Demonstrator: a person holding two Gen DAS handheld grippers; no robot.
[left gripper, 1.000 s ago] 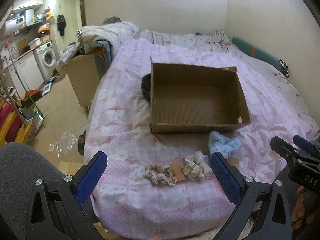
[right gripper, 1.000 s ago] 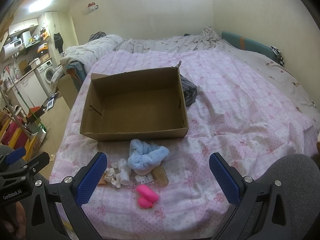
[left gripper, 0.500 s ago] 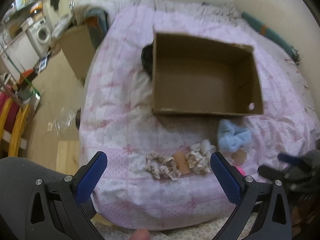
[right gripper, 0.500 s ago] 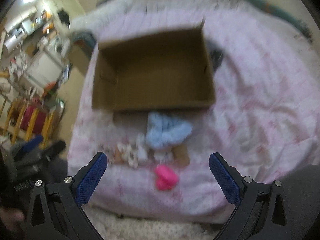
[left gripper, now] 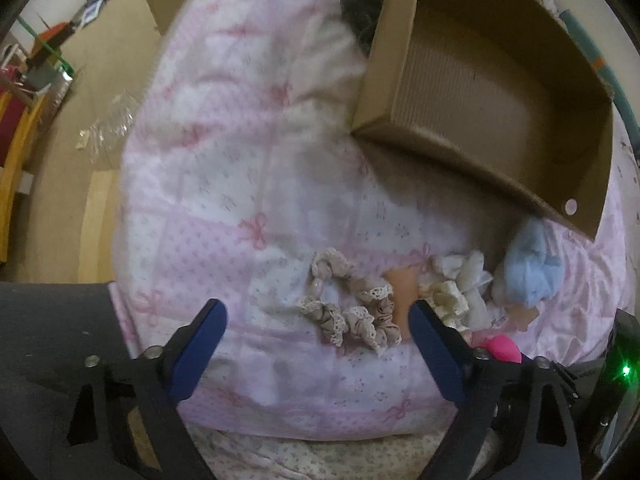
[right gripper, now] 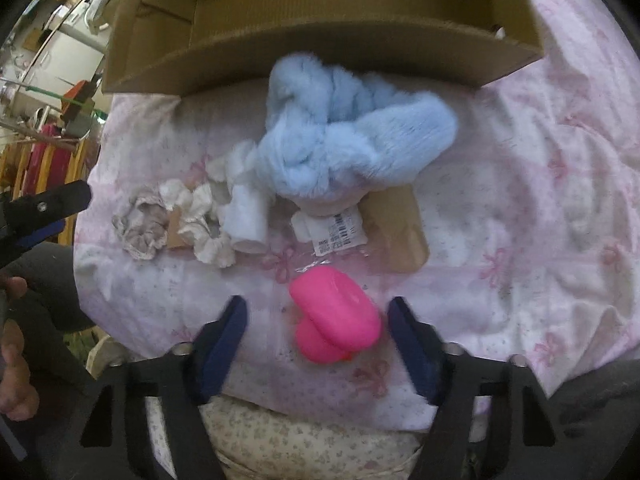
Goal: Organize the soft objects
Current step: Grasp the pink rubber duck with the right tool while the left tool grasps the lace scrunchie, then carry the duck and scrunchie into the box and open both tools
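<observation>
A brown cardboard box (right gripper: 320, 40) sits on a white quilt (left gripper: 224, 184) patterned with pink bows and dotted bands. Near it lie a pale blue fluffy headband (right gripper: 352, 140), beige (left gripper: 352, 312) and cream scrunchies (right gripper: 204, 224), and a hot-pink case (right gripper: 336, 320).

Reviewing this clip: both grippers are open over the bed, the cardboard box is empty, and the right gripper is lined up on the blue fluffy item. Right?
Not quite. The right gripper is lined up on the pink item, as the right wrist view shows; the blue fluffy item lies further off, by the cardboard box. The rest holds.
</observation>
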